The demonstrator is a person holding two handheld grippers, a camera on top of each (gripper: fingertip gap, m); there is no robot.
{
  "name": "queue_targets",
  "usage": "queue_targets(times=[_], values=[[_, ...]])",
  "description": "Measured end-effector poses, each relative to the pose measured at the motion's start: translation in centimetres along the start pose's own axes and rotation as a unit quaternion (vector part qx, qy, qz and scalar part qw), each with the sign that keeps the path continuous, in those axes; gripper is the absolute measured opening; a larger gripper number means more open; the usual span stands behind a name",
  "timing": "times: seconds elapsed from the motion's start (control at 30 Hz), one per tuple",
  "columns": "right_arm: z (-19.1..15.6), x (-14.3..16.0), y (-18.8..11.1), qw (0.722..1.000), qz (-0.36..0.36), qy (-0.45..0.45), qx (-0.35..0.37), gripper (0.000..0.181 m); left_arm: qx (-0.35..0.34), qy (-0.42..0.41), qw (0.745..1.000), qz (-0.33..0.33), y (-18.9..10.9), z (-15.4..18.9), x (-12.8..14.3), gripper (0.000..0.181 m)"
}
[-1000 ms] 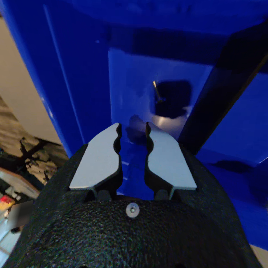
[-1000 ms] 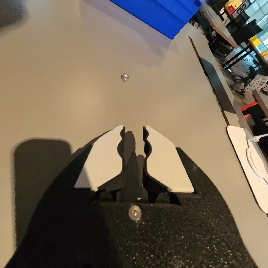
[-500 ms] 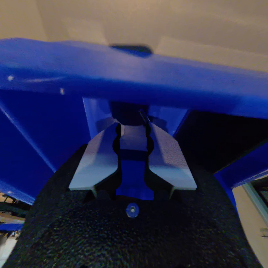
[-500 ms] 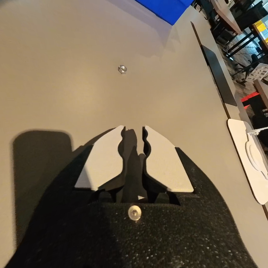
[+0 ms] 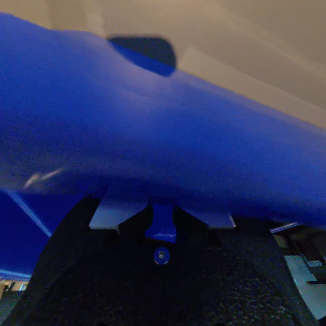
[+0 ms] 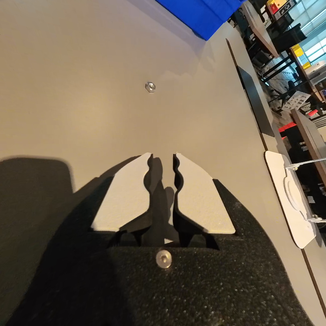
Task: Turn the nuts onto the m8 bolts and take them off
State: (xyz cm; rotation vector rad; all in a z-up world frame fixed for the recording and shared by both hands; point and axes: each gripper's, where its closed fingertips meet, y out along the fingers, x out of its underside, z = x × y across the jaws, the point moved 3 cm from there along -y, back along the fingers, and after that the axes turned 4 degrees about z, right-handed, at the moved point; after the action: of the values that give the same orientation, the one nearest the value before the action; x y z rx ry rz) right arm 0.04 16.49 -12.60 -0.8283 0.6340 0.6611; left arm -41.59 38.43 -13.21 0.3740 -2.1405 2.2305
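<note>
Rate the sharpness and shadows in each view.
Left wrist view: heavy motion blur; the blue bin smears across the frame and hides the tips of the tongs. Right wrist view: sharp; the nut is crisp on the table, and the right tongs cast a hard dark shadow to the left.

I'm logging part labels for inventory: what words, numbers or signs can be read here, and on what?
None can be read.
White sheet with black marks, far right: too small to read.
Black-and-white patterned label on a shelf box: no legible words.
Nut and blue bin: no markings visible.
</note>
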Motion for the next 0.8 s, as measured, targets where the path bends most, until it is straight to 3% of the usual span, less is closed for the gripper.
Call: queue_targets(times=[0.1,0.2,0.33,0.47,0.57,0.67,0.8], values=[[-0.1,0.0,0.0,1.000,0.002,-0.007,0.004,0.021,0.002,-0.007,1.000,-0.001,0.0,0.5,-0.1,0.017],[-0.1,-0.1,-0.1,1.000,0.005,-0.012,0.006,0.021,-0.070,-0.041,0.997,0.016,-0.8,-0.8,0.4,0.008],[-0.1,-0.3,-0.3,1.000,0.015,-0.015,0.014,0.021,-0.136,-0.116,0.977,0.115,-4.2,-1.6,0.8,0.008],[0.5,-0.6,-0.8,0.998,0.040,-0.003,0.039,0.021,-0.229,-0.154,0.938,0.210,-9.1,-1.6,-0.1,0.008],[0.9,-0.7,-1.1,0.997,0.049,0.003,0.055,0.020,-0.266,-0.133,0.908,0.296,-13.5,-0.3,-3.8,0.007],[1.0,-0.6,-1.4,0.996,0.050,-0.005,0.073,0.020,-0.263,-0.101,0.878,0.387,-17.2,2.2,-9.6,0.007],[0.8,0.3,-1.8,0.993,0.011,-0.051,0.104,0.020,-0.198,-0.080,0.850,0.481,-17.9,6.8,-17.4,0.007]])
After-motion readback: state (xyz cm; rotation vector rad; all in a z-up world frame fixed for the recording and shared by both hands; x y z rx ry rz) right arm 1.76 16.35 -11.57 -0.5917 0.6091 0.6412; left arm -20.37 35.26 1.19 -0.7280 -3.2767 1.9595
